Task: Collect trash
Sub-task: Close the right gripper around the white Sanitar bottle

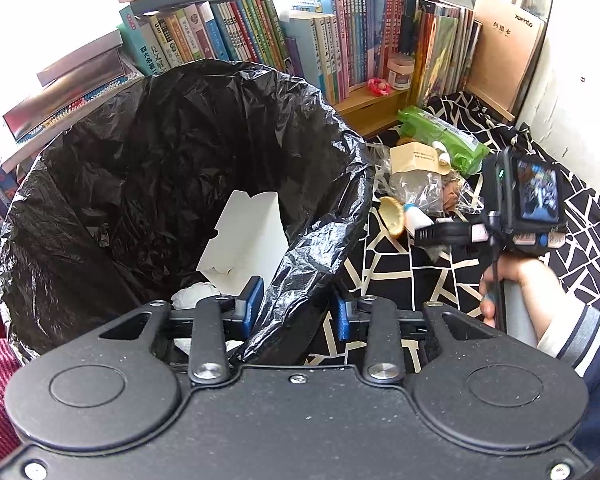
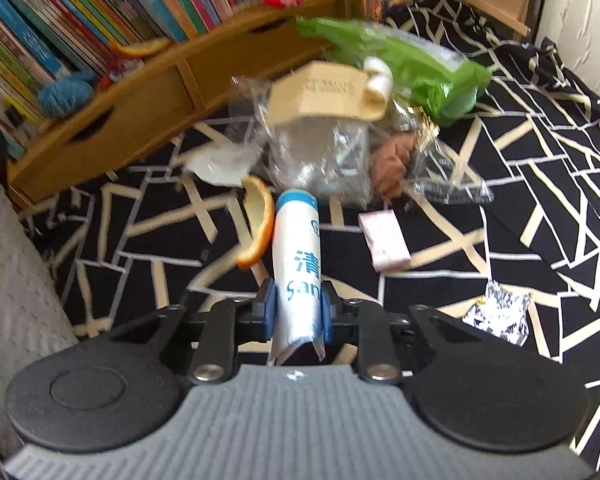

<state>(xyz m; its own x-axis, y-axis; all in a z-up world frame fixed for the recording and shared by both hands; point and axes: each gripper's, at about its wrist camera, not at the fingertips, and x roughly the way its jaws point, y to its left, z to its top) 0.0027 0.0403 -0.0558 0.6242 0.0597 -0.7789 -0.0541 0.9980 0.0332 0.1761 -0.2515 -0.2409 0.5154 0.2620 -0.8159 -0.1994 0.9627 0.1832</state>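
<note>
Your left gripper (image 1: 296,304) pinches the black plastic bin liner's (image 1: 316,240) rim; your right gripper (image 2: 297,312) clamps the white-and-blue rolled wrapper (image 2: 296,248), curled orange peel (image 2: 258,226) at its ten o'clock.

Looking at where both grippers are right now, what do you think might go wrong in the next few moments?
1. The right gripper clamps the white tube near its crimped tail, so the long front end may sag or slip out on the way to the bag.
2. The orange peel lies against the tube and may be dragged along.
3. The left gripper pinches only a thin fold of the black bin bag; that rim may tear or slip, closing the opening.
</note>
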